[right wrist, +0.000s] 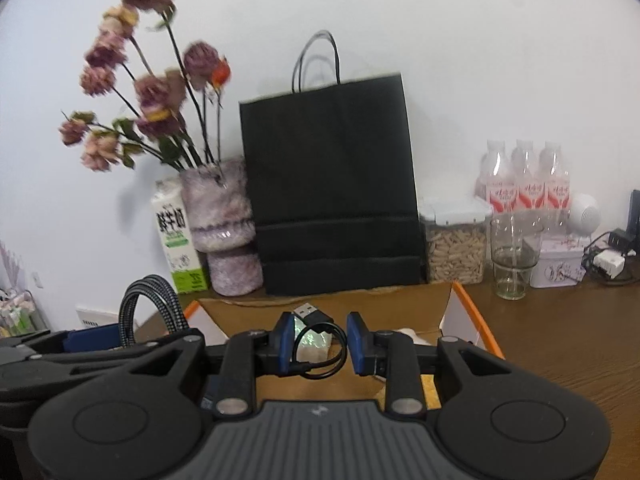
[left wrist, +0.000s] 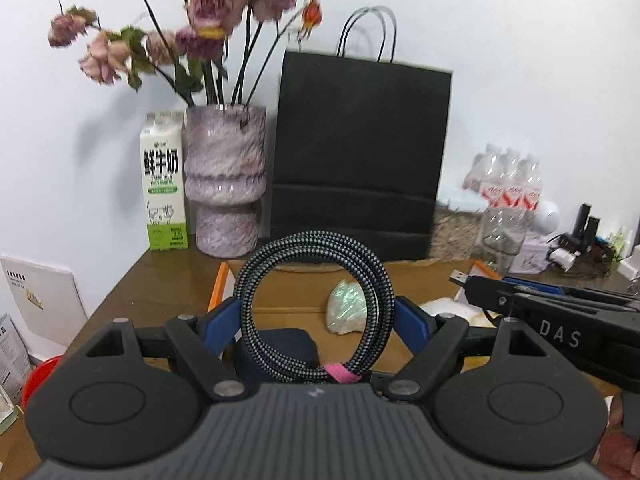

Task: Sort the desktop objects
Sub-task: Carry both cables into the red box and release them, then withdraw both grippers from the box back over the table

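Note:
My left gripper (left wrist: 316,316) is shut on a coiled grey braided cable (left wrist: 372,276) bound with a pink strap (left wrist: 342,374), held upright above an open cardboard box (left wrist: 420,280) with orange flaps. The coil also shows in the right wrist view (right wrist: 160,304). My right gripper (right wrist: 320,340) is shut on a small black USB cable (right wrist: 320,354), its plug (right wrist: 310,314) pointing up, also above the box (right wrist: 400,304). The right gripper shows in the left wrist view (left wrist: 496,292) at the right. Inside the box lie a shiny pale packet (left wrist: 346,304) and a dark blue item (left wrist: 280,350).
Along the wall stand a milk carton (left wrist: 164,184), a purple vase with dried flowers (left wrist: 226,180), a black paper bag (left wrist: 356,156), a jar of grain (right wrist: 454,244), a glass (right wrist: 512,260), several bottles (right wrist: 524,184) and a tin (right wrist: 558,266). The brown desk (right wrist: 560,340) extends right.

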Tool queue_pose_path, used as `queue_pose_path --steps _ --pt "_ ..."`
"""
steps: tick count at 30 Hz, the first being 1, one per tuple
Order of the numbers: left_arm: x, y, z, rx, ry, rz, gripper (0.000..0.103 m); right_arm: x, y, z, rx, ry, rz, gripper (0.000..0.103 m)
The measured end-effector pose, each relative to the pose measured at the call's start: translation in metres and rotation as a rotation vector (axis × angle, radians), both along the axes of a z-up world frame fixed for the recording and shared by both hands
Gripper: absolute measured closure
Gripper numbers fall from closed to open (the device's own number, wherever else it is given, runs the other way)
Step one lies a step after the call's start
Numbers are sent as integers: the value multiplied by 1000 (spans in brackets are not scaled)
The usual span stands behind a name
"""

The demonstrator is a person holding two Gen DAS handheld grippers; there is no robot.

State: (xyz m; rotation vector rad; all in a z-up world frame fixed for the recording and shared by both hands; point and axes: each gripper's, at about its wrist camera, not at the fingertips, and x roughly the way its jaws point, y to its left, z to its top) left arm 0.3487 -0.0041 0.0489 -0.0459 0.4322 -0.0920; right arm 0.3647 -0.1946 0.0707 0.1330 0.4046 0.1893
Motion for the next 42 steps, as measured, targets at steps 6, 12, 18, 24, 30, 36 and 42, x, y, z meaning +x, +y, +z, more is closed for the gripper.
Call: queue_pose_path --steps 6,12,18,24,30,36,42 --pt "26 -1 -20 38 57 1 20 25 9 -19 -43 55 -9 76" --pt "35 -3 -30 85 85 6 18 33 11 -29 -56 105 -20 71" --pt "31 3 -25 112 89 79 0 29 -4 -24 18 114 -50 7" --pt "19 3 -14 112 52 57 0 17 -7 -10 46 76 -11 0" --pt "15 3 -9 103 43 57 0 10 -7 -1 48 57 2 0" --pt "6 5 -3 95 21 61 0 5 -10 5 48 43 6 0" --pt "-14 12 8 76 -15 72 0 -11 -14 15 53 11 22 0"
